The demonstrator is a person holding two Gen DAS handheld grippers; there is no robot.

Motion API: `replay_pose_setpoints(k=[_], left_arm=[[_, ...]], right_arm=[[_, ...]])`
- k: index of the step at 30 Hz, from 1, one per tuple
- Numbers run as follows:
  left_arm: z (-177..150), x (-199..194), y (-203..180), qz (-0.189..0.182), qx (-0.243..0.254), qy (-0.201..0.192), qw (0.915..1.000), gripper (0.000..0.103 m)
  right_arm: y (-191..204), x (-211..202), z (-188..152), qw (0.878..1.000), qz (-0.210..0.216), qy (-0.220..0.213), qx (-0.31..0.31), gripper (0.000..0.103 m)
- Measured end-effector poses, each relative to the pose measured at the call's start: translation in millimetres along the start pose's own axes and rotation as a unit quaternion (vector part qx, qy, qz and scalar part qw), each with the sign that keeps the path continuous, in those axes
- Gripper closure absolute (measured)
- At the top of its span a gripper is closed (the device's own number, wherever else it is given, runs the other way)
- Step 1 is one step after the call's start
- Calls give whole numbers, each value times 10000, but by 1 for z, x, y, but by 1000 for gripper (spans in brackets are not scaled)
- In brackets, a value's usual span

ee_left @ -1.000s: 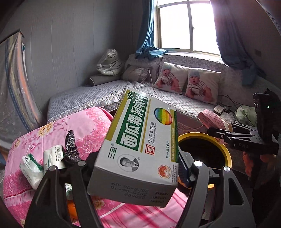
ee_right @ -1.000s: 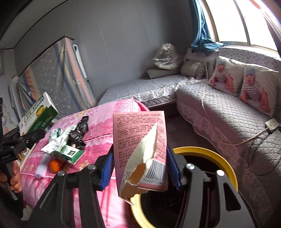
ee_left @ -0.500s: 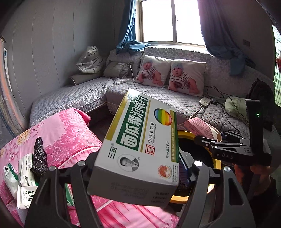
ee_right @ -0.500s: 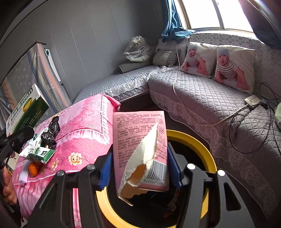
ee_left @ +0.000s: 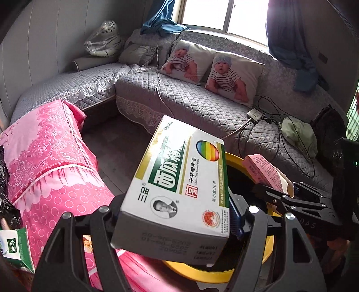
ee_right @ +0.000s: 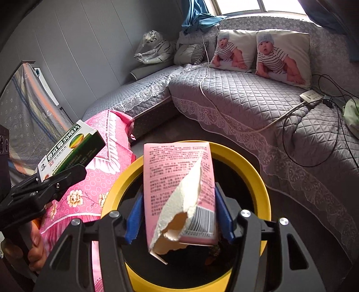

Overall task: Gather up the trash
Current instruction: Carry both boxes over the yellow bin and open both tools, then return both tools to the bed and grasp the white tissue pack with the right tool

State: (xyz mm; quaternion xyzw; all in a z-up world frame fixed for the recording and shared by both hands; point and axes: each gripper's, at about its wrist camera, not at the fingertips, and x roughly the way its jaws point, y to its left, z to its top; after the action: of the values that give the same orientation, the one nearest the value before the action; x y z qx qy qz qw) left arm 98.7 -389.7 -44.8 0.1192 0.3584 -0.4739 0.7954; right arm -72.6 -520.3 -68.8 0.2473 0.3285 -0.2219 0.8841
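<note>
Living room: grey quilted L-shaped sofa (ee_left: 179,98) under a bright window (ee_left: 226,15), blue curtains either side, two baby-print cushions (ee_left: 215,65) on the seat, a power strip (ee_left: 254,113) with tangled black cables beside them. Tabletop (ee_left: 51,161) wears a pink floral cloth; a yellow-rimmed trash bin (ee_right: 258,179) with a black interior stands on the floor just beside it. Left hand-held gripper (ee_left: 177,215) is clamped on a white-and-green medicine box (ee_left: 181,179): rainbow oval, small portrait, 三金 logo, large green Chinese characters, "36片", upside-down date digits on the end flap, not legible. It hangs over the near edge of the bin. Right hand-held gripper (ee_right: 179,215) is clamped on a torn pink box (ee_right: 179,186) directly above the bin opening; fine Chinese print on the face too small to read, barcode near the ripped corner, white card exposed. Left view only: green-and-white carton (ee_left: 13,249) marked 金兆 and a crumpled black wrapper (ee_left: 4,191) at the tabletop's edge. Right view only: bin interior, a plastic-wrapped tiger toy (ee_right: 154,48) on the sofa corner, a patterned grey cloth over furniture (ee_right: 27,107) at the wall.
</note>
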Motion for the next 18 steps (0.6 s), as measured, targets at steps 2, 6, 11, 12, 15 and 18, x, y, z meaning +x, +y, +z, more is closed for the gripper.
replay_pose_setpoints(k=[2,6,11,12,15,18], left_arm=[[2,6,-1,65,45,-21,10000,37],[5,8,1,40,-77,-48,10000,14],[3,-2,16,32,-414,-104,9991,9],[3,-3,20,58,-474,-101,9988,8],[-1,-17,31,226,-598,-179,9978,8],[-7,-39,42,448,-604,-315,9967,8]], right_arm=[[0,1,0,10000,-22,25,-3,48],[-3,5,0,9997,-176,139,57,37],[-9,-3,-1,9988,-456,91,123,30],[-10,-4,-1,9987,-490,67,148,29],[-9,-11,0,9986,-509,-34,153,29],[1,-18,-1,9987,-457,-201,46,29]])
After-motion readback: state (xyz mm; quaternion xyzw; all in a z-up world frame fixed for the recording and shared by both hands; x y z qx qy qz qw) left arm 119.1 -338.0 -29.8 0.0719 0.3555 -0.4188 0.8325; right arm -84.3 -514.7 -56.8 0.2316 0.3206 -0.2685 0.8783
